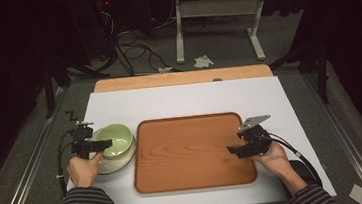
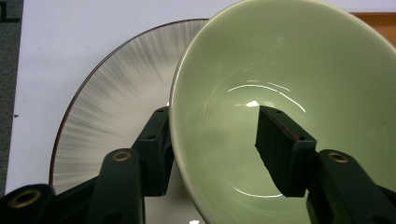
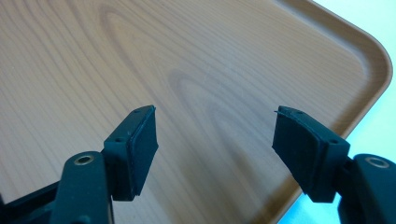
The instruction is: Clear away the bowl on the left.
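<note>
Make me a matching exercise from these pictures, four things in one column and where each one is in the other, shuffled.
Things:
1. green bowl
2. striped plate
3. wooden tray
4. right tool

Places:
A. in the middle of the white table top
B. on the striped plate
C. over the tray's right part, jaws apart
D. under the bowl, left of the tray

Pairs: 1-B, 2-D, 3-A, 4-C

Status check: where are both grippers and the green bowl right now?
Left gripper straddling green bowl rim, gap on inner side. Bowl sits on plate. Right gripper open, empty, over wooden tray.
</note>
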Tool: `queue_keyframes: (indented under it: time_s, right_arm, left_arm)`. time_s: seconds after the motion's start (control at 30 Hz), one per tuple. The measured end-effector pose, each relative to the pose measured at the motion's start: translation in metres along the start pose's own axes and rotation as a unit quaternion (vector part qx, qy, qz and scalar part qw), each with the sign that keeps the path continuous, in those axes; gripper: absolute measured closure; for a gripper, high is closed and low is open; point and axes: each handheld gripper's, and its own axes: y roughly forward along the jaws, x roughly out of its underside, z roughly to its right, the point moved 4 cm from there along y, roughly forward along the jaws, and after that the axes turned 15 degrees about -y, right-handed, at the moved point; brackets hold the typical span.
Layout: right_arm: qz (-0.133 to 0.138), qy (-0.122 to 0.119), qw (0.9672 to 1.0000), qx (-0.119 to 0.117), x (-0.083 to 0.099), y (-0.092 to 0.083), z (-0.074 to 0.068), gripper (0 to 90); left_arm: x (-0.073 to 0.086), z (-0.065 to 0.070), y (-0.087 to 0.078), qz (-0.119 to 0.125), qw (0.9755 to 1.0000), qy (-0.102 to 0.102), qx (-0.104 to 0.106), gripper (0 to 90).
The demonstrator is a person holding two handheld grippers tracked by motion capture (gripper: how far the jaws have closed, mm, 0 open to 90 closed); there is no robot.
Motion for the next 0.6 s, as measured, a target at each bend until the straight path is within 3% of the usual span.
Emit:
queue_keyframes:
  time_s: [0.37,0.47,0.6]
  right_arm:
    - [-0.004,-0.001,1.0,-0.002,0.0001,0.0004,-0.0005,32.1]
    - [-0.004,-0.003,1.0,-0.005,0.0002,0.0008,-0.0004,32.1]
    - [-0.004,-0.003,1.0,-0.005,0.0002,0.0009,-0.0004,32.1]
  left_arm:
    - [0.0013,-0.0012,0.0047,-0.019,0.9998,0.001,-0.009,55.4]
    - [0.0014,-0.0036,0.0055,-0.026,0.9994,-0.023,-0.005,58.6]
    - [0.0012,-0.0069,0.0061,-0.032,0.9988,-0.039,0.002,64.0]
